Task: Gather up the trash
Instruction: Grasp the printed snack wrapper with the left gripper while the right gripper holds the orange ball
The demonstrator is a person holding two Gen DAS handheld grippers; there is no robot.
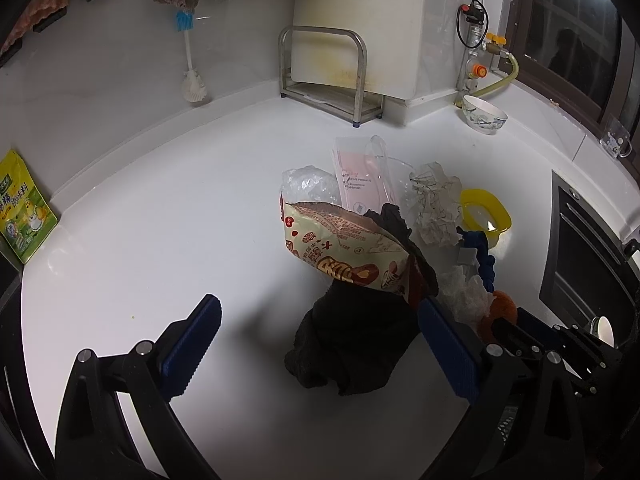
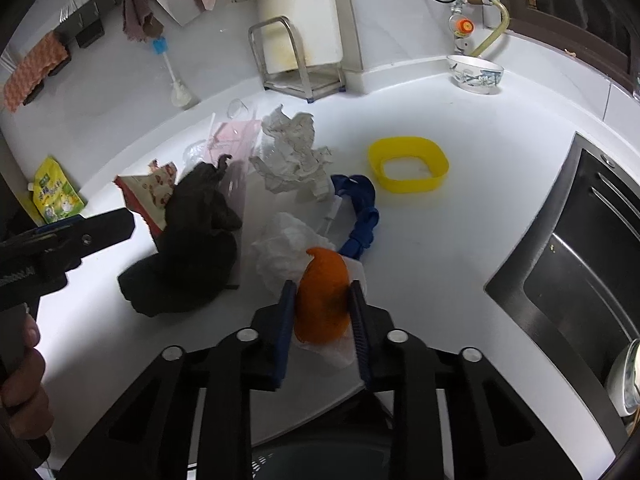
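Note:
Trash lies in a pile on the white counter (image 1: 160,220): a snack wrapper (image 1: 340,244), a black cloth (image 1: 352,344), crumpled paper (image 1: 436,204), a pink plastic packet (image 1: 360,176), a clear crumpled bag (image 1: 304,182) and a white tissue (image 2: 288,248). My left gripper (image 1: 320,312) is open, its fingers either side of the black cloth, below the wrapper. My right gripper (image 2: 322,304) is shut on an orange peel (image 2: 322,296) with a bit of tissue, held just above the counter. A blue knotted strip (image 2: 360,216) lies beyond it.
A yellow ring-shaped mould (image 2: 408,164) and a patterned bowl (image 2: 476,74) stand further back. A steel rack (image 1: 320,76) holds a cutting board at the wall. A green-yellow pouch (image 1: 24,208) stands at the left. The sink (image 2: 580,248) is at the right.

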